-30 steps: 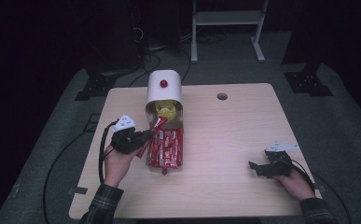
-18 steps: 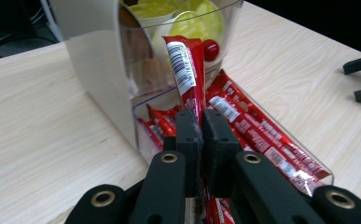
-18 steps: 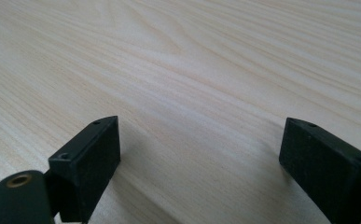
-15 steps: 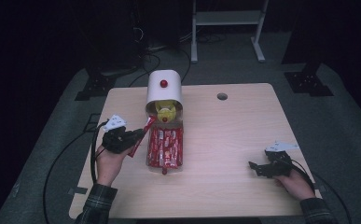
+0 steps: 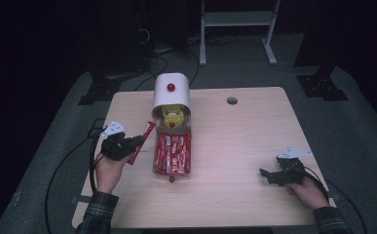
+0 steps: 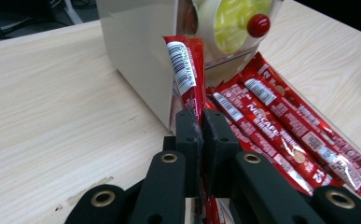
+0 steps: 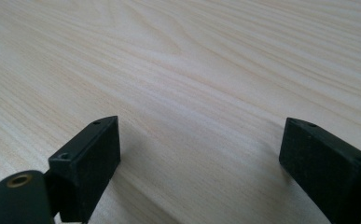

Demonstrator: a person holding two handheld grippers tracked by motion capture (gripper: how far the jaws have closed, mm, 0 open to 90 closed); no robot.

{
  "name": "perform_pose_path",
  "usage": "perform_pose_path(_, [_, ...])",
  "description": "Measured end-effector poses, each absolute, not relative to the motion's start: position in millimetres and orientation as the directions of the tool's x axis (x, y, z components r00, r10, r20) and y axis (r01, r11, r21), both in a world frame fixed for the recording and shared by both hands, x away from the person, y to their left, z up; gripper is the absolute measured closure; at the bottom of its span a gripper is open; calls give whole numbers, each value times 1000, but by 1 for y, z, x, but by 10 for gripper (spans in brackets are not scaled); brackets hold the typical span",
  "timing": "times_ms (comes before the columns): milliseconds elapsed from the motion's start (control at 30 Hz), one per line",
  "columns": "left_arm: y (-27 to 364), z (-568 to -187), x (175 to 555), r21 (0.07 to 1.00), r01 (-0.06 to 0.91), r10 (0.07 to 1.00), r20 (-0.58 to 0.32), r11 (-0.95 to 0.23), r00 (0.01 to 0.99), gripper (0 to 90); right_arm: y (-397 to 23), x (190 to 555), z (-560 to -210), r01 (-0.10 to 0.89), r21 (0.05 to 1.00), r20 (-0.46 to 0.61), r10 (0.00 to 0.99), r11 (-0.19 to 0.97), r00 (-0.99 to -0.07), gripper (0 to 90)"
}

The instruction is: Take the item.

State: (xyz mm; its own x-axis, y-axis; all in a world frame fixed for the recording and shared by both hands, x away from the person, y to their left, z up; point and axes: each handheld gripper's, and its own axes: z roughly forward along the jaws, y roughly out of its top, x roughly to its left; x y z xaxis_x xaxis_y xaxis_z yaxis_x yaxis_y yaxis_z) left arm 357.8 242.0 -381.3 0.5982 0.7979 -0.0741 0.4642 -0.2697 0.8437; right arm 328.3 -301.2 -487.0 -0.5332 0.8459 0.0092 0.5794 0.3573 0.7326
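Red coffee stick (image 6: 187,74), white barcode label, clamped upright in left claw (image 6: 201,126)

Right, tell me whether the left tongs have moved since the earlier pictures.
Yes. The left tongs, shut on a red sachet, have drawn away from the white dispenser toward the table's left edge.

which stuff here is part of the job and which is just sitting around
In the job:
- left gripper, shut on one red coffee stick
- the other red sticks in the clear tray
- white dispenser box with the red knob

Just lying about:
- right gripper, open, resting on the table
- white stand behind the table
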Motion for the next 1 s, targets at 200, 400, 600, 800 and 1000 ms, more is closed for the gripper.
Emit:
perform_pose_path(200, [246, -387, 361, 833, 484, 809, -77, -269, 583, 859, -301, 328, -487, 580, 732, 10, 846, 357, -533, 113])
perform_pose_path(400, [248, -396, 366, 817, 511, 819, -85, -269, 568, 859, -301, 328, -487, 580, 733, 10, 846, 357, -533, 113])
perform_pose_path(600, [251, -406, 371, 799, 535, 823, -94, -273, 560, 858, -301, 328, -487, 580, 733, 10, 846, 357, -533, 113])
perform_pose_path(800, [249, -413, 375, 781, 555, 824, -94, -287, 558, 858, -301, 328, -487, 580, 733, 9, 846, 357, -533, 113])
perform_pose_path(1000, [248, -417, 377, 770, 563, 825, -88, -299, 559, 857, -301, 328, -487, 580, 733, 10, 846, 357, -533, 113])
